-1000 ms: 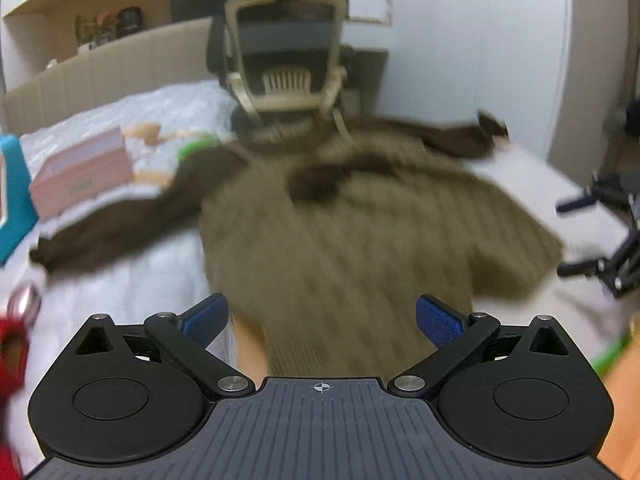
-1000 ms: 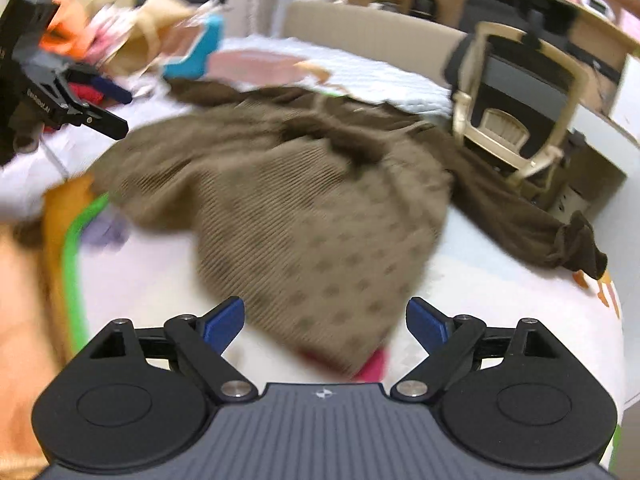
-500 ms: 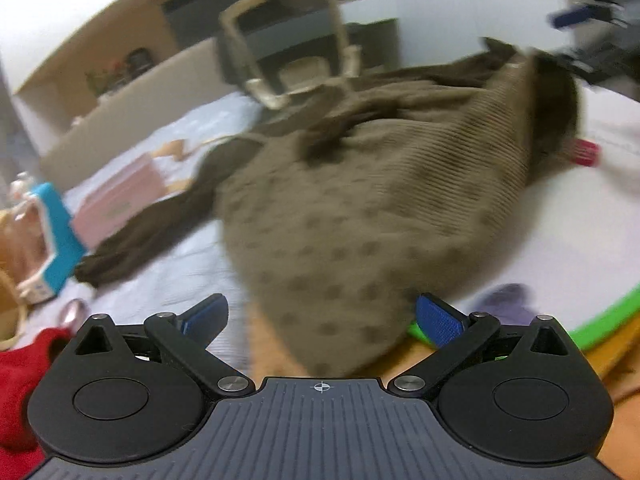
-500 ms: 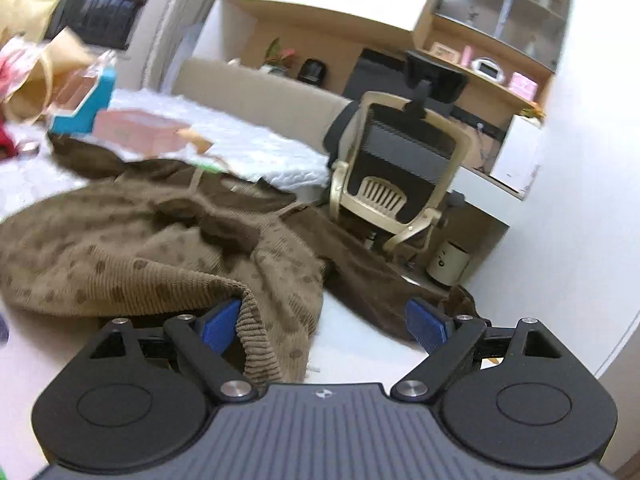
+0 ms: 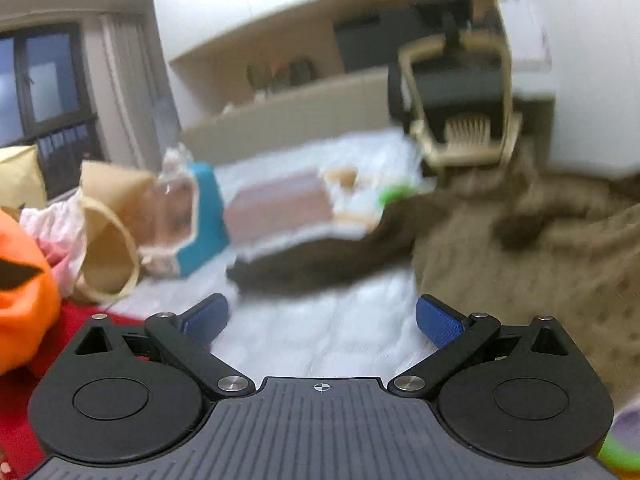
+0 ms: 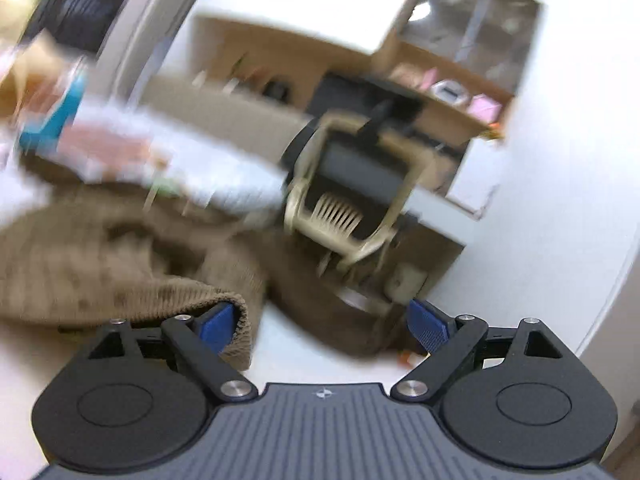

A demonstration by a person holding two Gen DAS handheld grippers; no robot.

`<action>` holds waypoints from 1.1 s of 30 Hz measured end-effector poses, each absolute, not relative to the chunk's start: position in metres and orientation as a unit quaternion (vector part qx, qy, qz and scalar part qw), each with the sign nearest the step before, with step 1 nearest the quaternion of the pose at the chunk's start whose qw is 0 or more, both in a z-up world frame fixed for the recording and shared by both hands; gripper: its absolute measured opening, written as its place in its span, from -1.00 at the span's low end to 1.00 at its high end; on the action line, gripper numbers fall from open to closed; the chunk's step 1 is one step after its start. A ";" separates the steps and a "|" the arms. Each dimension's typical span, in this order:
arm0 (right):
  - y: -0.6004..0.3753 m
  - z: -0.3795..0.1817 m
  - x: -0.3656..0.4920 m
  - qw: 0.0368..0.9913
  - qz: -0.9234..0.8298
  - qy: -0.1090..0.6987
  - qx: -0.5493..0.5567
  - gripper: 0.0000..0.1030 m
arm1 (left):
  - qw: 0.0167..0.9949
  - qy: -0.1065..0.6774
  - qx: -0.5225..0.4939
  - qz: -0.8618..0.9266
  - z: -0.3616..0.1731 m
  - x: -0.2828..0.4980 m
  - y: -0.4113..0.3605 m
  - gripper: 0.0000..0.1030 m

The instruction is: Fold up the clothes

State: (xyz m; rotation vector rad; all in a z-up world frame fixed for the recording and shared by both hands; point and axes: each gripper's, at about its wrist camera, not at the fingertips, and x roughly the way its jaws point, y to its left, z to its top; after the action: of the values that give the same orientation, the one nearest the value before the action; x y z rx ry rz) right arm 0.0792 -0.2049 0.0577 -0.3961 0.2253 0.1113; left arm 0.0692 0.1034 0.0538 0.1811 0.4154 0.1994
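The left gripper hangs over the white bed with its blue pads spread wide and nothing between them. Just right of it lies the brown sweater, its dark sleeve stretched leftward across the bedding. At the near left sit an orange pumpkin toy on red cloth, then a tan basket and a teal box, with a pink box beyond the sleeve. The right gripper is also spread wide; a ribbed edge of the sweater drapes over its left pad, and nothing is pinched between the two pads. The rest of the garment spreads left and away over the bed. Farther back in both views stands a beige office chair, and behind it a desk with shelves; everything there is blurred.
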 end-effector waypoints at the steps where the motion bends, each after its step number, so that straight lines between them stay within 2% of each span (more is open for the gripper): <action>1: -0.204 0.061 0.079 0.973 0.060 0.109 -0.195 0.75 | 0.972 0.209 0.089 0.062 0.058 0.064 0.094 0.99; 3: -0.196 0.055 0.079 0.969 0.069 0.108 -0.210 0.75 | 0.973 0.214 0.089 -0.012 0.065 0.055 0.074 1.00; 6: -0.190 0.055 0.084 0.971 0.072 0.103 -0.206 0.75 | 0.958 0.226 0.143 -0.104 0.042 0.047 0.018 1.00; 13: -0.196 0.071 0.092 0.976 0.056 0.087 -0.194 0.75 | 0.962 0.247 0.115 -0.015 0.023 0.059 0.057 1.00; 16: -0.200 0.059 0.089 0.973 0.055 0.108 -0.199 0.75 | 0.961 0.255 0.102 0.024 0.016 0.064 0.073 1.00; 18: -0.201 0.039 0.090 0.966 0.059 0.135 -0.211 0.81 | 0.960 0.260 0.094 0.049 0.010 0.068 0.084 1.00; 23: -0.197 -0.020 0.098 0.941 0.073 0.222 -0.245 0.82 | 0.953 0.273 0.076 0.111 -0.003 0.076 0.111 1.00; 31: -0.197 -0.012 0.110 0.910 0.053 0.189 -0.366 0.80 | 0.928 0.304 0.201 0.079 -0.021 0.086 0.090 1.00; 33: -0.204 0.018 0.102 0.917 0.058 0.162 -0.359 0.80 | 0.927 0.287 0.229 0.077 -0.004 0.082 0.087 1.00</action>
State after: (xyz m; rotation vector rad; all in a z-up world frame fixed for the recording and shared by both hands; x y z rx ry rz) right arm 0.1018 -0.2040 0.0181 -0.7382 0.3324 0.1191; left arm 0.0822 0.0868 -0.0043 0.4685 0.5879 0.1572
